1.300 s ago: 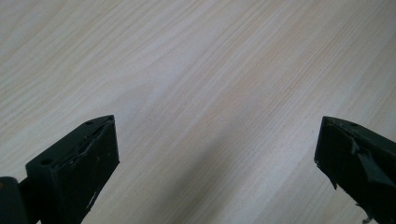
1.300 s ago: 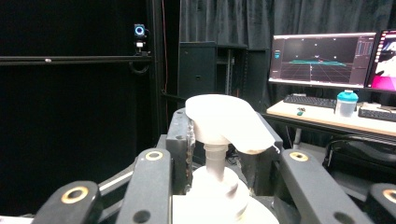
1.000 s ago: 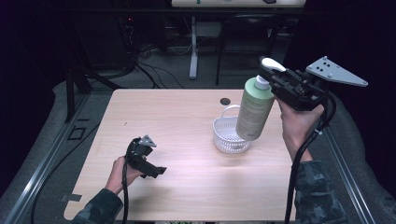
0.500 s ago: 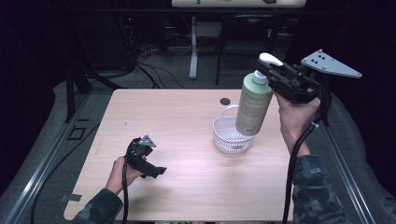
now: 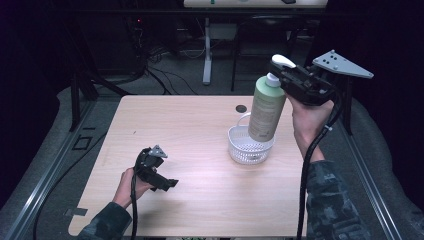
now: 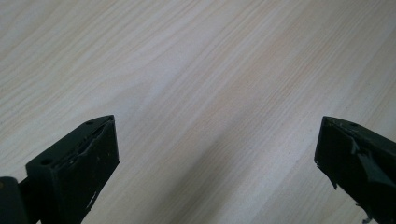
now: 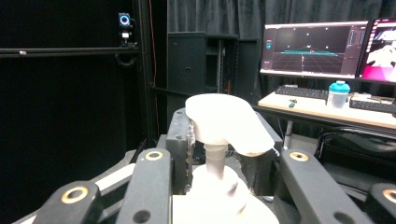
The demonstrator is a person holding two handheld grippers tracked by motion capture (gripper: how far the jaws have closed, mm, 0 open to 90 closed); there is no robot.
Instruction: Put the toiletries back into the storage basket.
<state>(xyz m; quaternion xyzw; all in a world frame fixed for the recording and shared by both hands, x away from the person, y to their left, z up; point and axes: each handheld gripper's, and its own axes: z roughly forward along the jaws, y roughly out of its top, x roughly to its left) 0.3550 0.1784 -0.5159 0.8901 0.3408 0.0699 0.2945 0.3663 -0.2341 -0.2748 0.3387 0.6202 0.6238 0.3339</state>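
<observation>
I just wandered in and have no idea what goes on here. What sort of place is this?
Probably a lab or recording studio for handling demonstrations, not a home. Black curtains surround a bare wooden table, monitors with a keyboard sit on a desk behind, and a camera is mounted on a rail.

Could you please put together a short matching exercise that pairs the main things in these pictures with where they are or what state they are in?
Things:
1. pump bottle
2. white basket
3. left gripper
4. right gripper

Places or states:
A. open, low over bare tabletop
B. standing on the table, below the bottle's base
C. held in the air by its neck
D. shut under the white pump head

Pairs: 1-C, 2-B, 3-A, 4-D
</observation>
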